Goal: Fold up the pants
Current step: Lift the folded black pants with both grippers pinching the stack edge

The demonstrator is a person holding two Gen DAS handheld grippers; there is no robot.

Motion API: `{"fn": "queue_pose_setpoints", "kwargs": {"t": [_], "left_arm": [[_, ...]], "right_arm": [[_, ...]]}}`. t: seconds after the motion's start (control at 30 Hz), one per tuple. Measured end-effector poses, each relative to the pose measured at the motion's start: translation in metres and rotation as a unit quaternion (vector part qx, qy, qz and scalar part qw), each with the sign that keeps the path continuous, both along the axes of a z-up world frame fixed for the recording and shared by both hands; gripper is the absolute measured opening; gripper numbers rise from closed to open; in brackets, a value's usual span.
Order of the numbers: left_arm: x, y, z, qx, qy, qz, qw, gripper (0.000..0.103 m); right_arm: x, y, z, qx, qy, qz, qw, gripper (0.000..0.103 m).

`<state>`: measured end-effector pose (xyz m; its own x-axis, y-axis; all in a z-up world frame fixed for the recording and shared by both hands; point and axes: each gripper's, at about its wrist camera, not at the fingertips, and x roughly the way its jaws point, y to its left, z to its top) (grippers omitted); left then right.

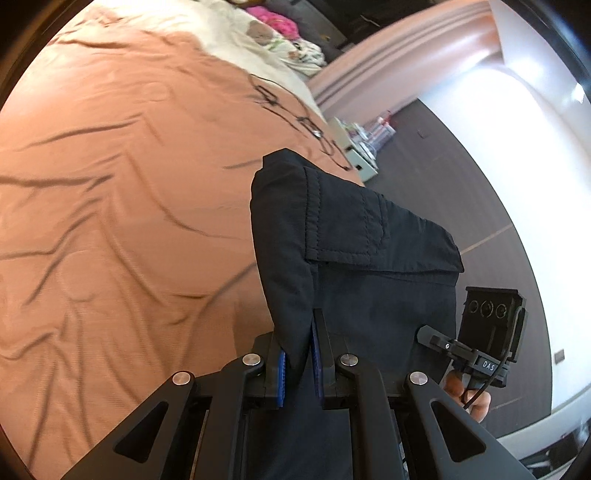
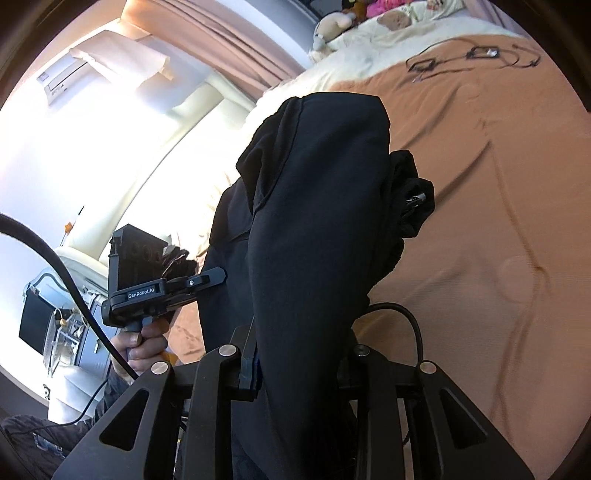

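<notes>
Dark navy pants [image 1: 351, 266] hang bunched above the bed, a stitched pocket flap facing the left wrist camera. My left gripper [image 1: 300, 369] is shut on a fold of the cloth, which is pinched between its blue pads [image 1: 282, 376]. In the right wrist view the pants [image 2: 317, 221] drape thickly over my right gripper [image 2: 295, 369], shut on the fabric. Only its left finger shows there; cloth hides the other. Each gripper appears in the other's view, gripping the same garment: the right gripper [image 1: 428, 336] and the left gripper [image 2: 218, 276].
An orange-brown bedsheet [image 1: 129, 221] [image 2: 498, 221] spreads below, wrinkled. Black cables [image 2: 472, 59] [image 1: 295, 118] lie near a cream blanket, with soft toys [image 2: 332, 26] at the head. A small nightstand [image 1: 360, 155] and dark floor lie beyond the bed's edge. A hand [image 2: 144, 347] grips the left handle.
</notes>
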<state>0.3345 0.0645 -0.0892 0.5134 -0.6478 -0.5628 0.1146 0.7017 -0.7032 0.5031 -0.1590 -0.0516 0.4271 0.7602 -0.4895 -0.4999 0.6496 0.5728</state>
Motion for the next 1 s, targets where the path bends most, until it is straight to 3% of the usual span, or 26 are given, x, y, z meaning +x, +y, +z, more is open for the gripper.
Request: {"fn": "queue_pose_setpoints", "kwargs": {"t": [0.47,0.7,1.0], "left_arm": [[0.031,-0.128,0.028,-0.007,-0.03,-0.091,0.9954,0.012],[0.05,-0.195,0.039,-0.003,-0.044,-0.123,0.9914,0.012],[0.09,-0.282,0.031,0.004,-0.045,-0.153,0.9872,0.012]], "right_arm": [[-0.062,-0.095,0.046,-0.04,-0.04,-0.072,0.996,0.023],[-0.076,-0.113,0.06,-0.05,-0.047,-0.09,0.994,0.023],[-0.073,-0.159,0.067,-0.061,-0.031,-0.108,0.992,0.023]]}}
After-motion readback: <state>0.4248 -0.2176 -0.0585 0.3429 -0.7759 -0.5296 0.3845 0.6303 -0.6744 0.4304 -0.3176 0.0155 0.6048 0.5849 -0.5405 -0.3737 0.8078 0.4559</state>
